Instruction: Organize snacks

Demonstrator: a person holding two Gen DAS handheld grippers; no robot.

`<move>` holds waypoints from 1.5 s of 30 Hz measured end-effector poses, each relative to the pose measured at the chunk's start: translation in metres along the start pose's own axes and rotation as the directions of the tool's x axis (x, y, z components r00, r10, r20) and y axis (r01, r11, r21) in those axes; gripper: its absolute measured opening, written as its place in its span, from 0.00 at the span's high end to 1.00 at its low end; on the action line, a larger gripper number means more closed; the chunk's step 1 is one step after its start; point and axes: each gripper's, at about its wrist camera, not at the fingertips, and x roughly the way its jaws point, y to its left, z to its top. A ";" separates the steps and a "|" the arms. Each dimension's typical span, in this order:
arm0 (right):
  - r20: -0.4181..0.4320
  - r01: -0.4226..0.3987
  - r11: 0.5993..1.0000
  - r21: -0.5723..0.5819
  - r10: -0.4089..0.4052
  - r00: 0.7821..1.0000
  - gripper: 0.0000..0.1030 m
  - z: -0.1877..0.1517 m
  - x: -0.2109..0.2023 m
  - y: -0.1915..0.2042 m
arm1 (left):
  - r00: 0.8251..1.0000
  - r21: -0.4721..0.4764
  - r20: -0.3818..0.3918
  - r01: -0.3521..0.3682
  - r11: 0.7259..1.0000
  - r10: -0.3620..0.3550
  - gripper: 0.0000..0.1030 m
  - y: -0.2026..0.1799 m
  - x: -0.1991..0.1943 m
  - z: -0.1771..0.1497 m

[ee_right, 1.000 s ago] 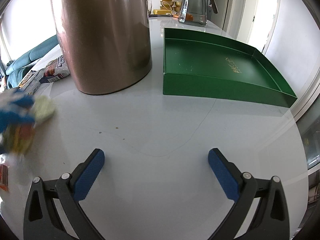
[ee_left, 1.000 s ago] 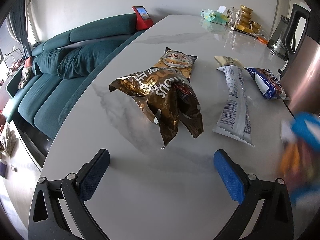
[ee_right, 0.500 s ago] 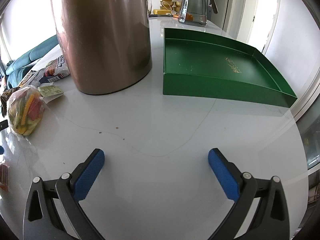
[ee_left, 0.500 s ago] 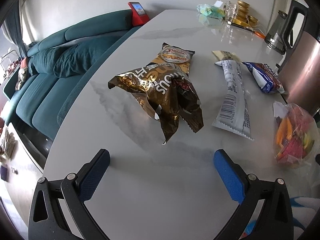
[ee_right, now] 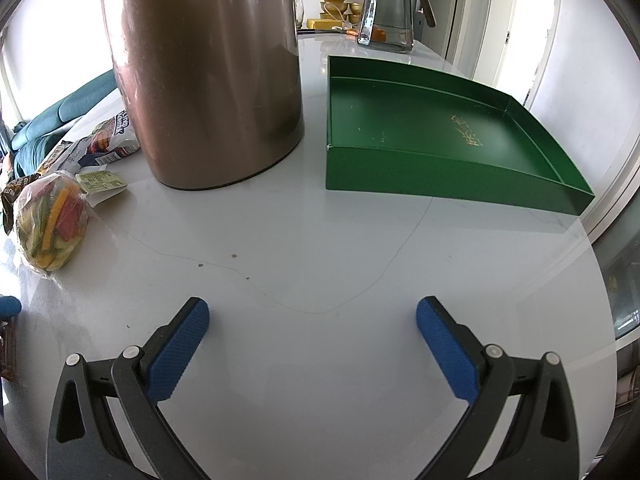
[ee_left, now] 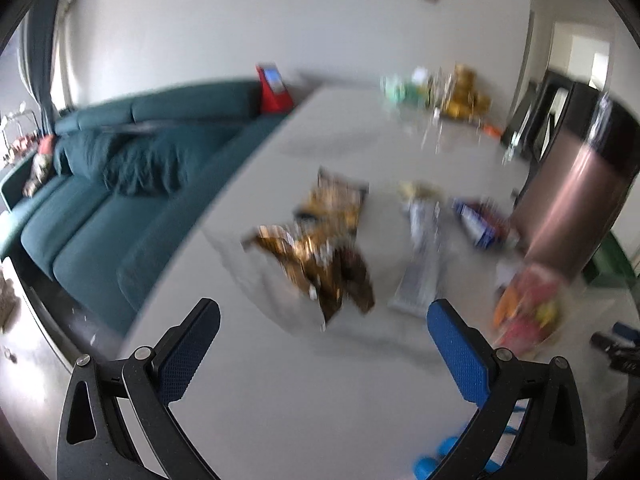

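Five snack bags (ee_left: 316, 252), one green tray (ee_right: 440, 132).

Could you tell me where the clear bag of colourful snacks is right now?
In the right wrist view the clear bag lies at the left on the table, just left of the copper canister.

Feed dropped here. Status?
Both hand-held grippers, left and right, open, empty. Snacks on table, tray empty. Canister between them.

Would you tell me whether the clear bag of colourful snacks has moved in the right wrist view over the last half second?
No. The clear snack bag lies in the same spot on the table, left of the copper bin, with its label card pointing toward the bin's base as before.
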 end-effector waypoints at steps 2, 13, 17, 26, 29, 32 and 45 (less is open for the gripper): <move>0.000 0.000 1.000 0.000 0.000 1.000 0.00 0.000 0.000 0.000 | 0.999 0.003 0.048 -0.013 1.000 0.013 0.01 0.002 -0.016 0.007; 0.000 0.000 1.000 0.000 0.000 1.000 0.00 0.000 0.000 0.000 | 0.995 -0.031 0.067 -0.074 0.997 0.076 0.01 0.032 -0.035 0.009; 0.000 0.000 1.000 0.000 0.000 1.000 0.00 0.000 0.000 0.000 | 0.995 -0.038 0.069 -0.069 0.997 0.071 0.01 0.036 -0.034 0.010; 0.000 0.000 1.000 0.000 0.000 1.000 0.00 0.000 0.000 0.000 | 0.994 -0.020 0.080 -0.074 0.997 0.076 0.01 0.033 -0.035 0.012; 0.000 0.000 1.000 0.000 0.000 1.000 0.00 0.000 0.000 0.000 | 0.992 -0.011 0.104 -0.072 0.997 0.073 0.01 0.030 -0.038 0.015; 0.000 0.000 1.000 0.000 0.000 1.000 0.00 0.000 0.000 0.000 | 0.991 -0.007 0.110 -0.071 0.997 0.071 0.01 0.026 -0.039 0.017; 0.000 0.000 1.000 0.000 0.000 1.000 0.00 0.000 0.000 0.000 | 0.985 0.020 0.084 -0.151 0.988 0.149 0.01 0.036 -0.037 0.011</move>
